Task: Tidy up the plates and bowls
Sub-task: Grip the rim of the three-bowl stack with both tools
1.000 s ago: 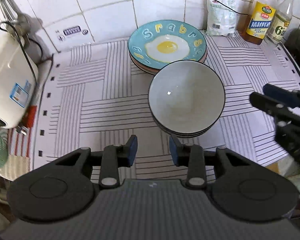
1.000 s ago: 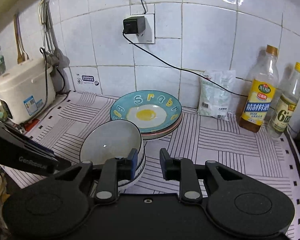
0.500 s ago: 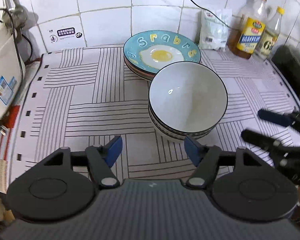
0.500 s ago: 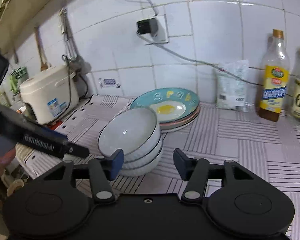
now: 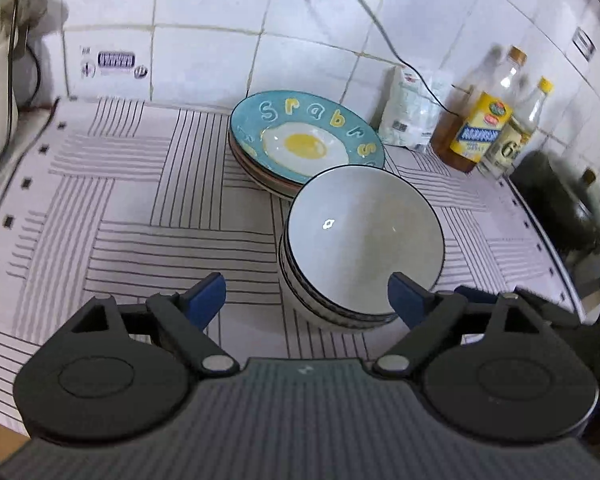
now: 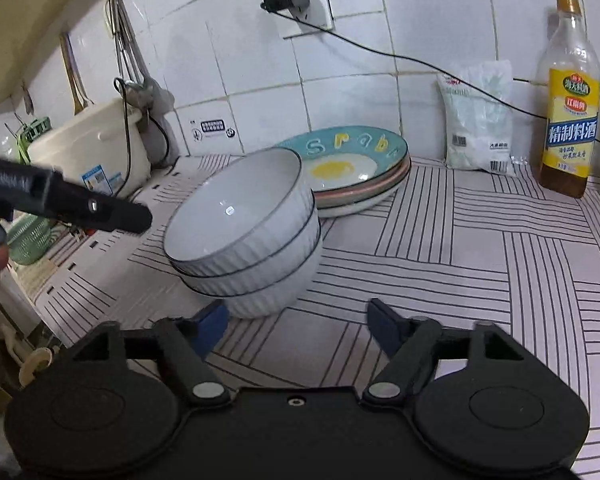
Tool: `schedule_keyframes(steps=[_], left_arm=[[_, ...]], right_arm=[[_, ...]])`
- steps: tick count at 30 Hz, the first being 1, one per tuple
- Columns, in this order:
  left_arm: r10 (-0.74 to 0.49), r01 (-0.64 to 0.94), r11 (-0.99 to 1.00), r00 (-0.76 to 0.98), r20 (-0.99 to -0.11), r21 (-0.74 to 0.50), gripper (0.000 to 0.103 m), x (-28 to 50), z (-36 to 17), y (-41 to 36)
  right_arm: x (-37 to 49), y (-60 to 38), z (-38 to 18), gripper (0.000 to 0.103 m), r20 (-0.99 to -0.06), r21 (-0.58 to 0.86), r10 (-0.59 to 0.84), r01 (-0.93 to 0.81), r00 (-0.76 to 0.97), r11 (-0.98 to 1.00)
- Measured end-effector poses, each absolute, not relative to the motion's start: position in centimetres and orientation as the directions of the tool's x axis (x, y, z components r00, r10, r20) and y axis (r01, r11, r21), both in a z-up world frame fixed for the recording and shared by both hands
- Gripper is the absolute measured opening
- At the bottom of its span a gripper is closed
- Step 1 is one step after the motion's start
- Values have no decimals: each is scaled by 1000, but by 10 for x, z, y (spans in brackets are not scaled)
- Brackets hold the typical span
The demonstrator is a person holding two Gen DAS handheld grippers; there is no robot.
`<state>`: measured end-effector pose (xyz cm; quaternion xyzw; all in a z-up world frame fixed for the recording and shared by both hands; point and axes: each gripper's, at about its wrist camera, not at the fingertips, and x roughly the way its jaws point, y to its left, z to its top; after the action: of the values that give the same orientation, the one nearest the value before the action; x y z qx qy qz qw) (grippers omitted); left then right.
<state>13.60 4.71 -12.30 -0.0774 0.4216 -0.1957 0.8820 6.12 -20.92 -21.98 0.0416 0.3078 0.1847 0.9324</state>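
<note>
Left wrist view: the left gripper (image 5: 306, 298) is spread wide with nothing between its fingers, low over the striped mat (image 5: 140, 240) just in front of the bowls (image 5: 364, 240). The bowls stand stacked on the mat, their far rim touching the plates (image 5: 300, 140) behind. The right gripper (image 6: 296, 324) also gapes empty, near the bowls' base. Bottles (image 6: 570, 96) stand right of the bowls, by the wall
</note>
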Motion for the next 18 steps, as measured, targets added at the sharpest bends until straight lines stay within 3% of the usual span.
schedule_keyframes(steps=[6, 13, 18], left_arm=[[-467, 217, 883, 500, -730, -416, 88, 159, -148, 54], [-504, 135, 853, 469, -726, -505, 81, 178, -171, 62], [-522, 146, 843, 460, -719, -518, 60, 187, -180, 59]], right_arm=[[75, -194, -238, 94, -584, 176, 396, -366, 709, 914], [91, -178, -254, 94, -564, 194, 446, -413, 695, 890], [99, -170, -261, 94, -547, 172, 444, -425, 710, 889]])
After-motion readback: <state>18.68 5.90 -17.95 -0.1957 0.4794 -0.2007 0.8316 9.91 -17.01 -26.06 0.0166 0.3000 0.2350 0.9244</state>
